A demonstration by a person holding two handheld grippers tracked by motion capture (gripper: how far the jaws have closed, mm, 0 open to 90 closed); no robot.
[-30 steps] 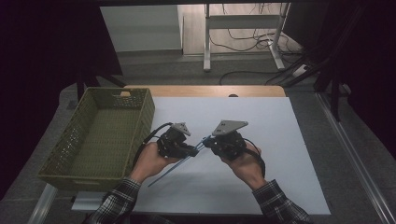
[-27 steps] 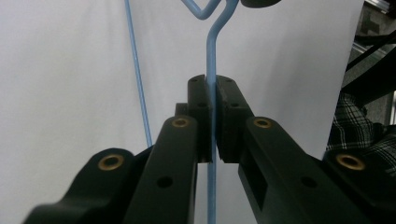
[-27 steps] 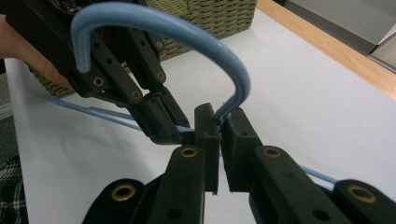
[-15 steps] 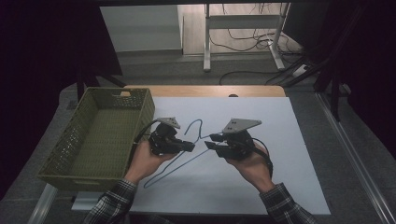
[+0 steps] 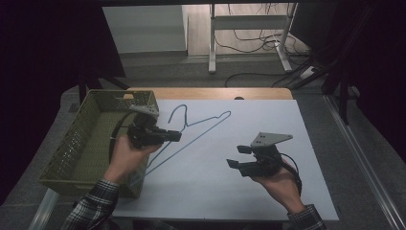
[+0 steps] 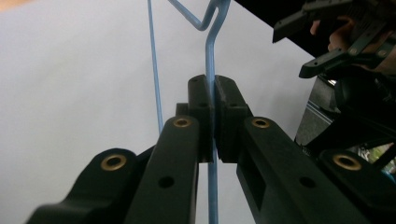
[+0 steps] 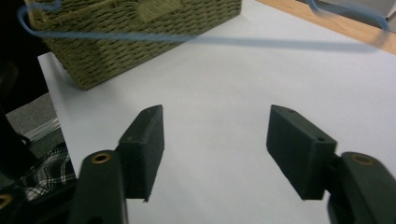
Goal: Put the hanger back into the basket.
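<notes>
Since a second ago the two hands have parted: both grippers then met at the middle of the desk; now the left one has drawn the hanger (image 5: 191,129) toward the basket and upward, while the right has swung away to the near right.

Hanger: thin blue wire, hook end pointing toward the far edge, long bar slanting back down toward the left hand. Looks very light, springy rather than rigid, and likely to pivot or slip in a pinch, being so thin and smooth. Best hold, by my guess, is on a straight run of wire near the neck, gripped square across.

Left gripper (image 5: 168,136): fingers (image 6: 201,100) pressed tight on a straight length of the wire, which runs up between them in the left gripper view.

Right gripper (image 5: 237,156): fingers (image 7: 148,135) have just been opening; they stand apart with nothing between them, only bare white sheet below.

Basket (image 5: 76,148): green woven, rectangular, at the left edge of the desk (image 5: 268,120), just beside the left hand. What I see of its inside looks empty.
</notes>
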